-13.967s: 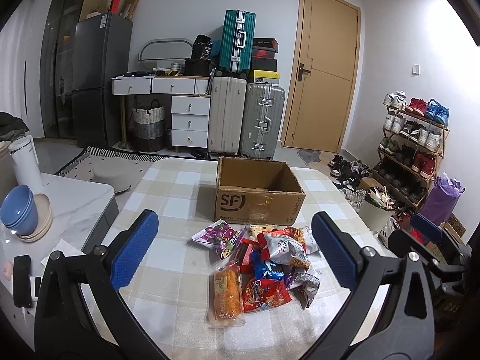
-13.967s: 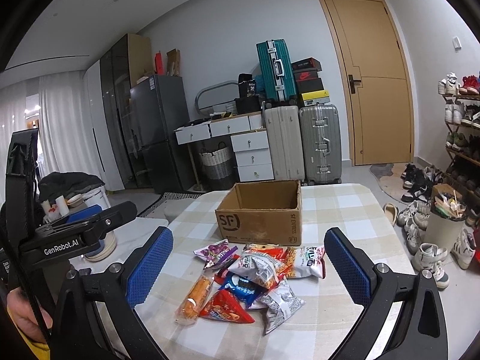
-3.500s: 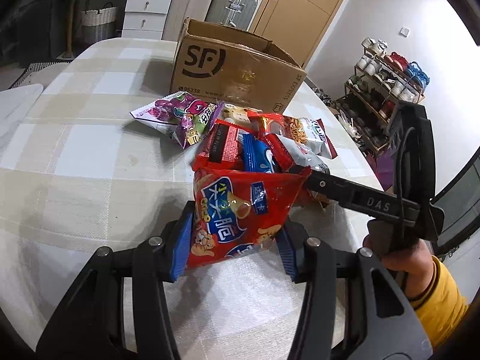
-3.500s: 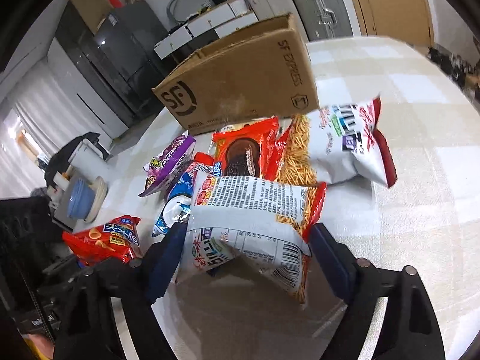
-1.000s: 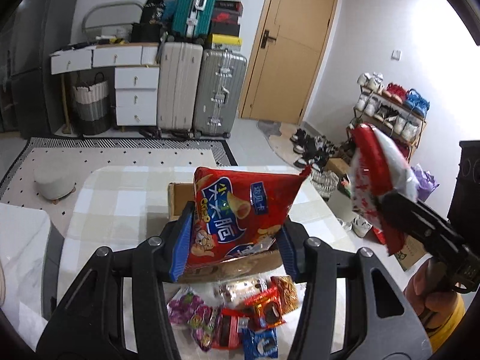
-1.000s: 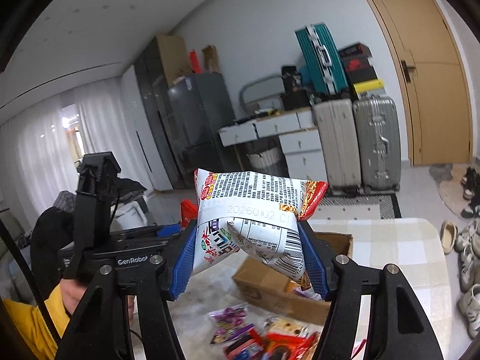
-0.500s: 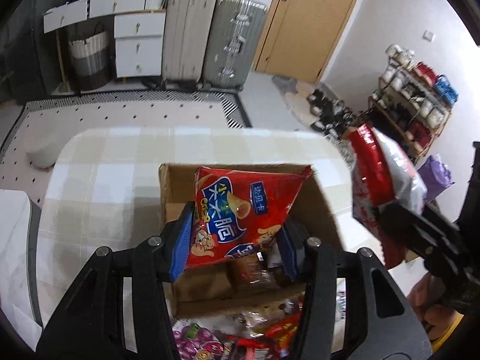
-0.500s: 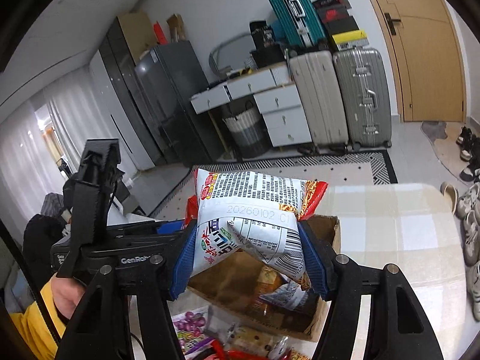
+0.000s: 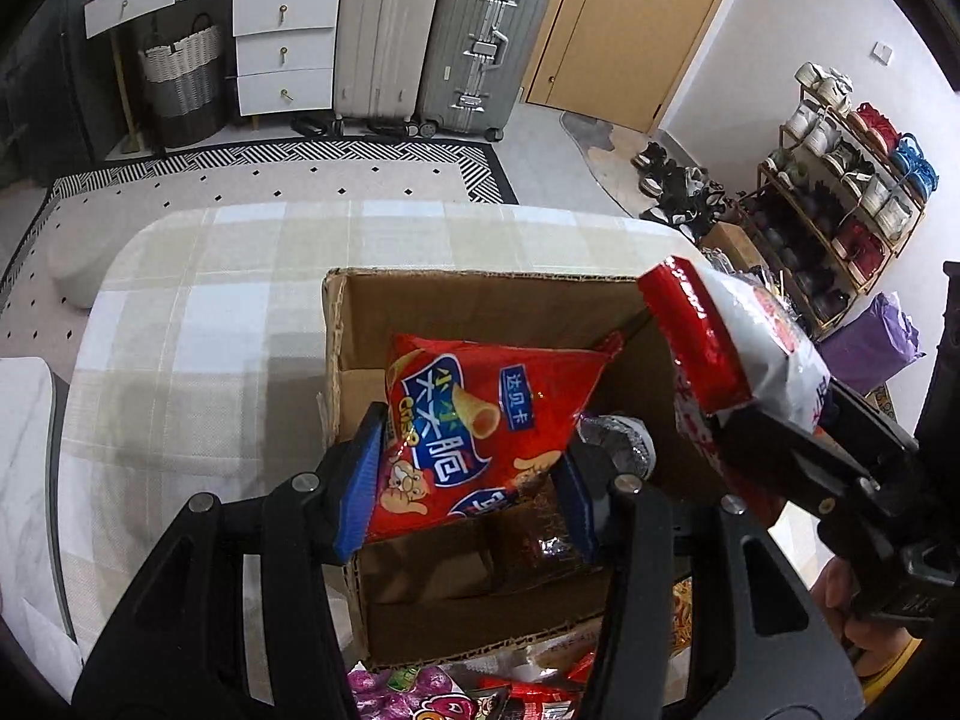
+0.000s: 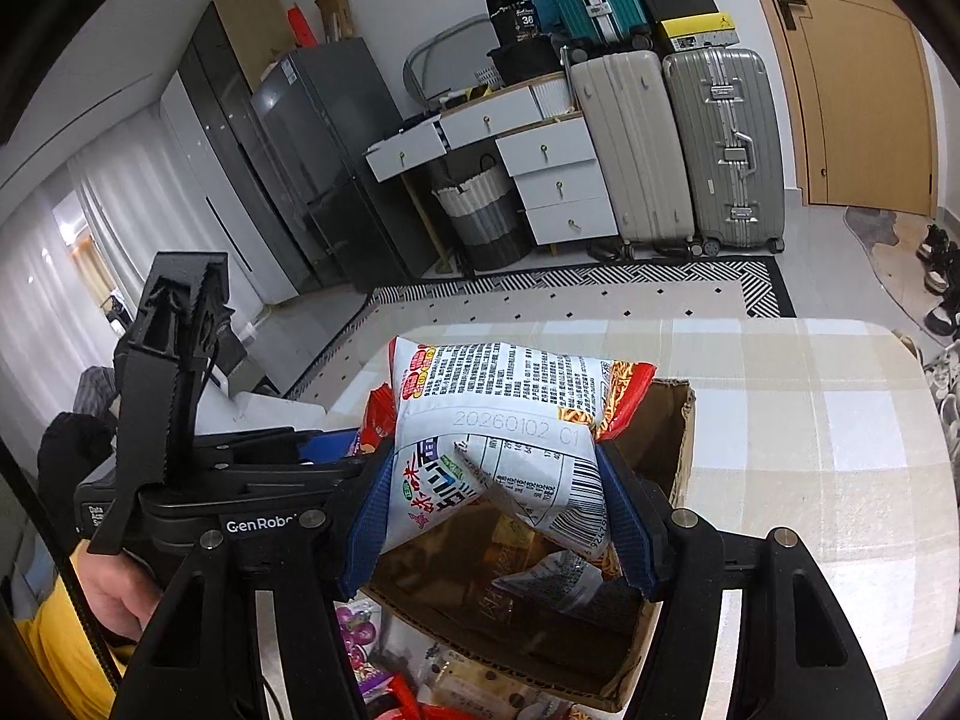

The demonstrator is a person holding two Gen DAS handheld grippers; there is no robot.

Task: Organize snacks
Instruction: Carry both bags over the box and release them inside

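Both hands lower now than a second ago — over the cardboard box, not out in the room. Left gripper clamped on red chip bag at 12 o'clock; right gripper clamped on white noodle bag. Ready to drop — more snacks waiting at 6 o'clock.

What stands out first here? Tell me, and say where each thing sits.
The red snack bag pinched in the left claw hangs over the open cardboard box on the checked table. To its right, the right claw holds a white snack bag over the same box, which already has packets inside. More snacks lie at the box's near side.
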